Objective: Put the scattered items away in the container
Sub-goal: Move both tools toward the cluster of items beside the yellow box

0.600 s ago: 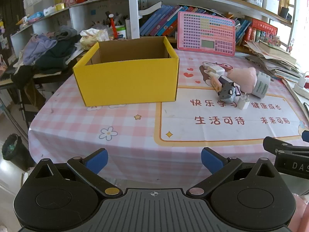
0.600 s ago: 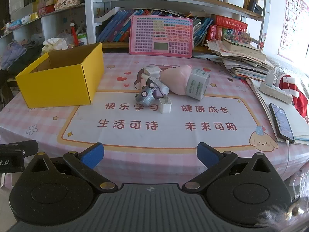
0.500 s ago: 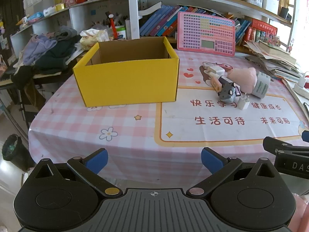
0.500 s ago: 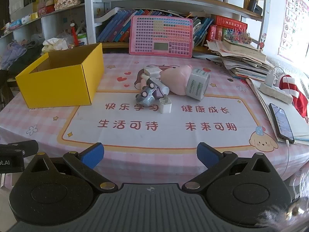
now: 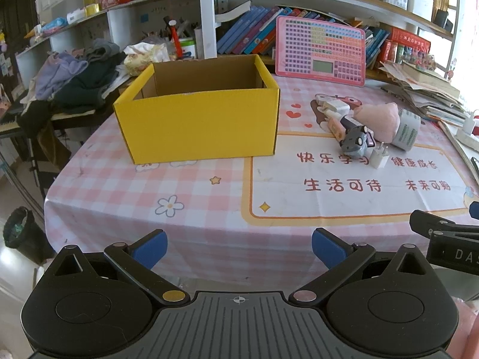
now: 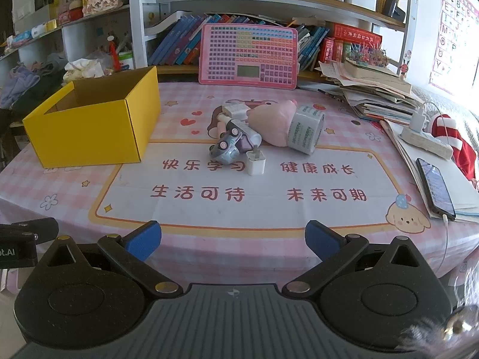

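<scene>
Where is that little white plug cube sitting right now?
The small white plastic charger cube stands on the tablecloth in the right wrist view, just right of the grey toy car.

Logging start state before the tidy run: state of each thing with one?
yellow box: open-topped, upright
roll of tape: on its side against the pink plush
toy car: tipped in the pile
white charger: prongs up
phone: flat, cabled
left gripper: open
right gripper: open

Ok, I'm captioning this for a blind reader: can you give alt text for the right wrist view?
The open right gripper hovers at the near edge of a pink checked table, holding nothing. Ahead lies a pile: toy car, white charger, pink plush, tape roll. An open yellow box stands left.
</scene>
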Demonstrator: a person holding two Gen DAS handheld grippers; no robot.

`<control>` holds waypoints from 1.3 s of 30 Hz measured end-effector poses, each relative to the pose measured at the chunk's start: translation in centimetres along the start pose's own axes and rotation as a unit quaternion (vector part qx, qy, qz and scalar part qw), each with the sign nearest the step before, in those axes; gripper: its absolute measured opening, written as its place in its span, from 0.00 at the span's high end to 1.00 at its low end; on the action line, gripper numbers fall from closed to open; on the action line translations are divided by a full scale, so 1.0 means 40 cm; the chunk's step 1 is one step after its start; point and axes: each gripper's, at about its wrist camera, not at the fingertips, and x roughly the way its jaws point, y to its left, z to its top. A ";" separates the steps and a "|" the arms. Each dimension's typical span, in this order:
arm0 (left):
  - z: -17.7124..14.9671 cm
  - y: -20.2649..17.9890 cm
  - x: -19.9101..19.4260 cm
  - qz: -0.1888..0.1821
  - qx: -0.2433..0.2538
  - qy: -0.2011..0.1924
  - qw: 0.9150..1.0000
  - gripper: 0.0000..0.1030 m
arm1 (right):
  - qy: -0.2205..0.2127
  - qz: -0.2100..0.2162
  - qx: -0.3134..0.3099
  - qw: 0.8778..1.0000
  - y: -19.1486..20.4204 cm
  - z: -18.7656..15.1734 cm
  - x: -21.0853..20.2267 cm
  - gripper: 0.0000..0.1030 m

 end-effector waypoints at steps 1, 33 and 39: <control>0.000 0.003 0.001 0.000 -0.001 0.000 1.000 0.00 | 0.000 0.000 0.000 1.000 0.001 0.000 0.002 0.00; 0.005 0.020 0.028 -0.010 -0.009 0.012 1.000 0.00 | 0.011 0.002 -0.009 1.000 0.023 0.010 0.028 0.00; 0.010 0.021 0.029 -0.013 -0.007 0.011 1.000 0.00 | 0.009 0.005 -0.004 1.000 0.020 0.011 0.028 0.00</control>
